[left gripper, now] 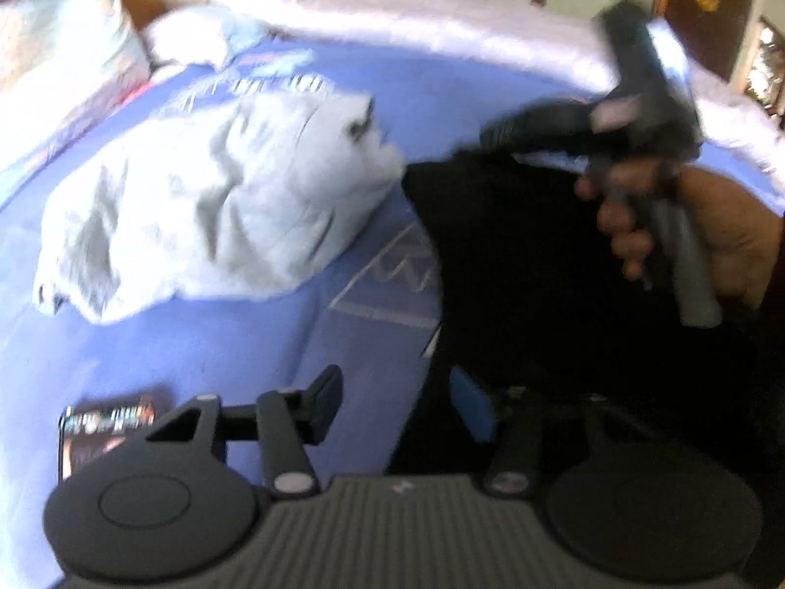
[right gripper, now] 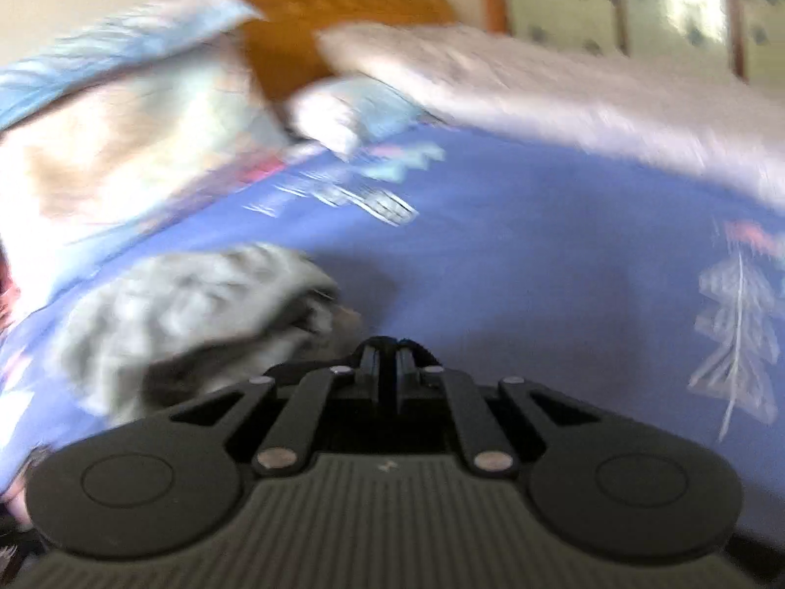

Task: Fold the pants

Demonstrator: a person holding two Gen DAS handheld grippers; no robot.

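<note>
Black pants [left gripper: 530,255] hang in front of the left wrist camera, at right over the blue bedsheet [left gripper: 245,343]. My left gripper [left gripper: 397,407] is open, its blue-padded finger [left gripper: 471,410] against the black cloth. My right gripper [left gripper: 495,140], held in a hand, is up at the top edge of the pants. In the right wrist view it [right gripper: 390,348] is shut on a sliver of black cloth. A crumpled light grey garment [left gripper: 211,206] lies on the bed to the left and also shows in the right wrist view [right gripper: 196,324].
Pillows [right gripper: 122,122] lean on the wooden headboard [right gripper: 343,24] at the back. A pale rolled blanket [left gripper: 417,19] runs along the bed's far edge. A phone-like flat object [left gripper: 103,432] lies on the sheet near my left gripper.
</note>
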